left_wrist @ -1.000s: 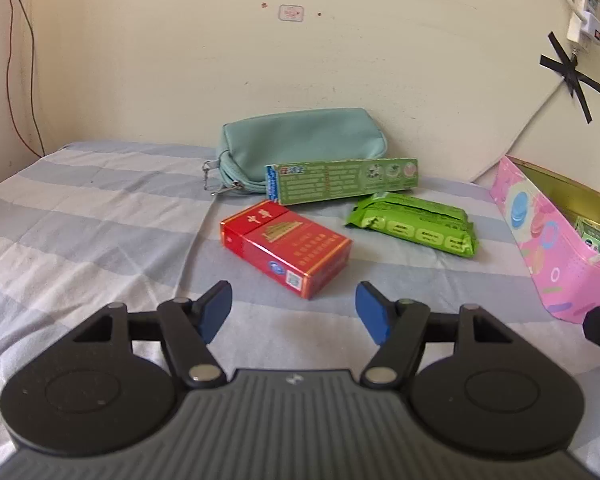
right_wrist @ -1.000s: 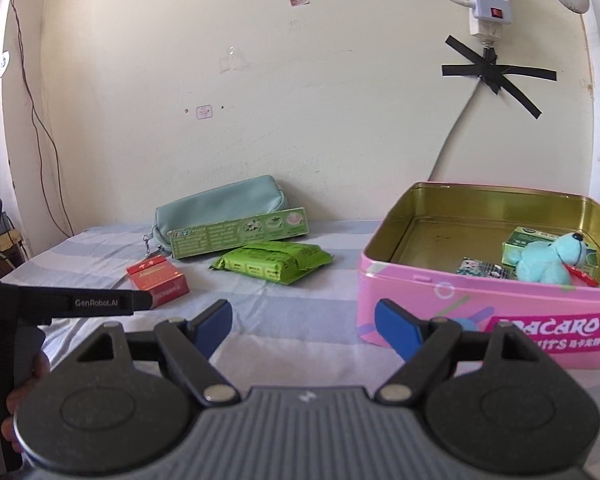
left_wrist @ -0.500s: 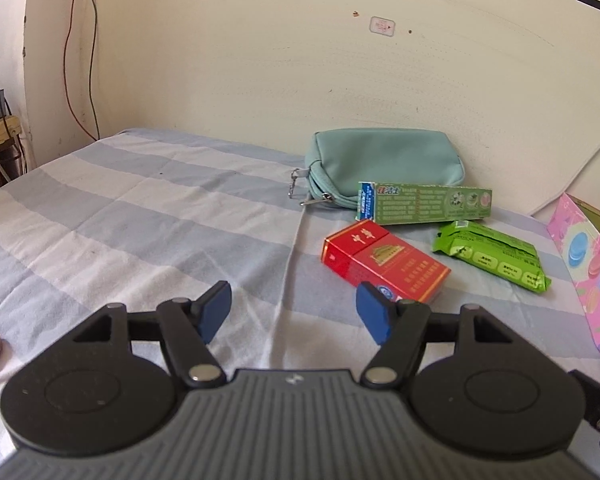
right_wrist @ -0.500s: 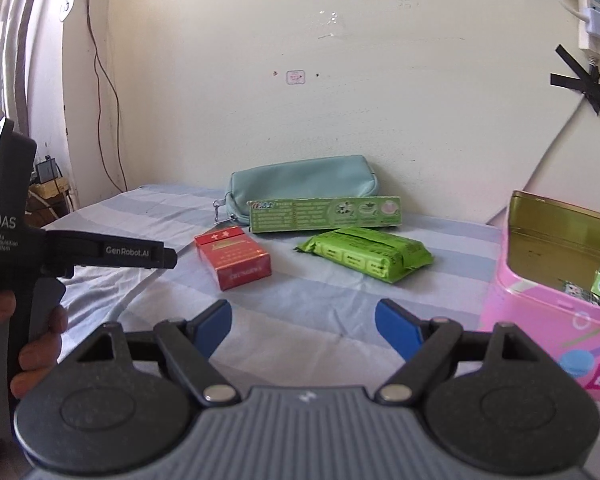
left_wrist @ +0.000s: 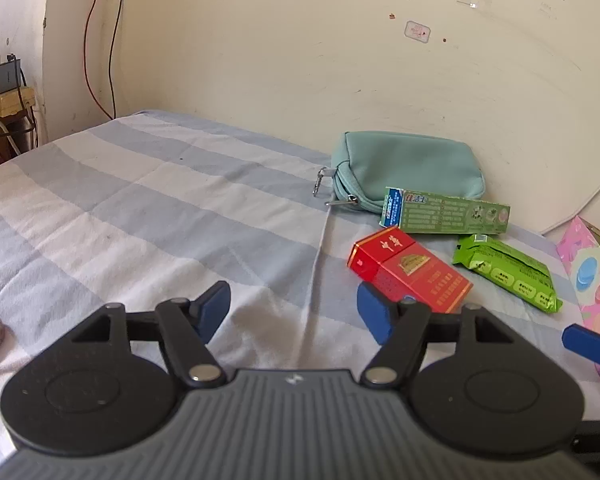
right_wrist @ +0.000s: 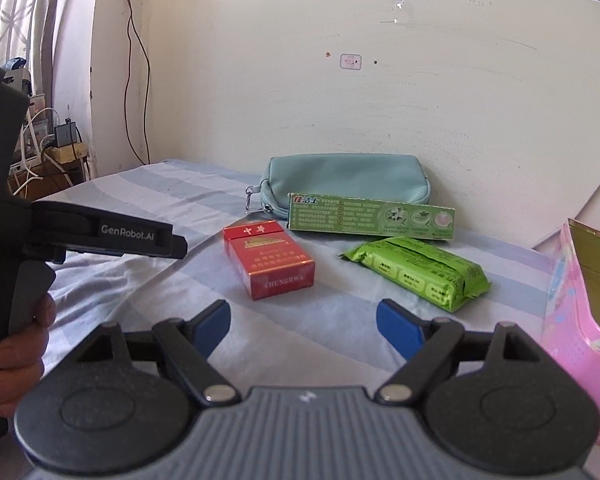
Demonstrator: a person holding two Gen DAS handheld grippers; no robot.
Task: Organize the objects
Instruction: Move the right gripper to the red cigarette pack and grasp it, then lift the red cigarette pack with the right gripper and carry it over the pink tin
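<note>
Items lie grouped on the striped bed [left_wrist: 148, 216] near the wall: teal pouch [right_wrist: 346, 180] at the back, green toothpaste box [right_wrist: 372, 218] leaning against its front, red cigarette pack [right_wrist: 270, 258] and green wipes packet [right_wrist: 420, 268] lying flat before them, and pink tin [right_wrist: 568, 308] open at the right edge. Left hand-held gripper [left_wrist: 294, 312] and right hand-held gripper [right_wrist: 304, 326] both hover above the sheet, released, nothing between the blue pads.
</note>
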